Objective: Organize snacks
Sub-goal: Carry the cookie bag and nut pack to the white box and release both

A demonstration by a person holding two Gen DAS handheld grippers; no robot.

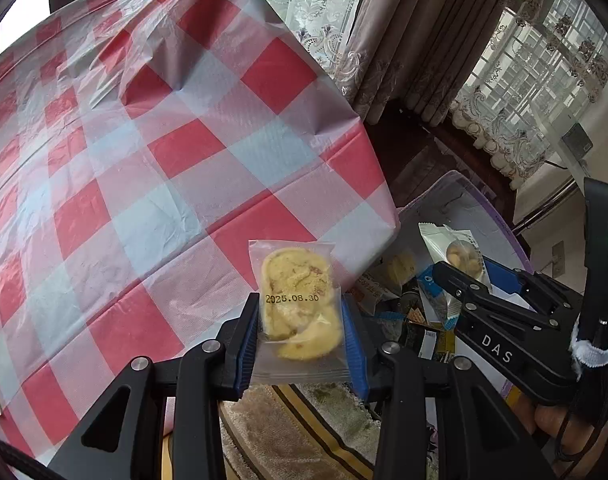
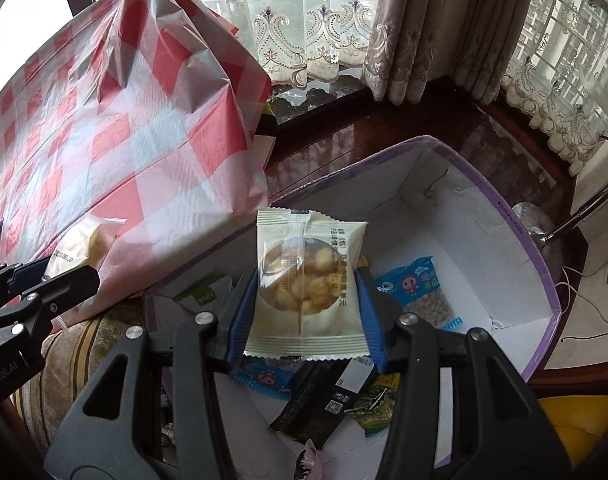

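My left gripper [image 1: 302, 330] is pinching a clear cookie packet [image 1: 298, 308] stamped with a date, held past the edge of the red-and-white checked tablecloth [image 1: 144, 160]. My right gripper [image 2: 305, 312] is clamped on a cream nut packet [image 2: 307, 276], held above the open purple-rimmed box [image 2: 539, 264]. Loose in the box: a blue seed packet [image 2: 419, 292], a black wrapper [image 2: 323, 404], other snacks. Lace curtains [image 2: 304, 20] behind.
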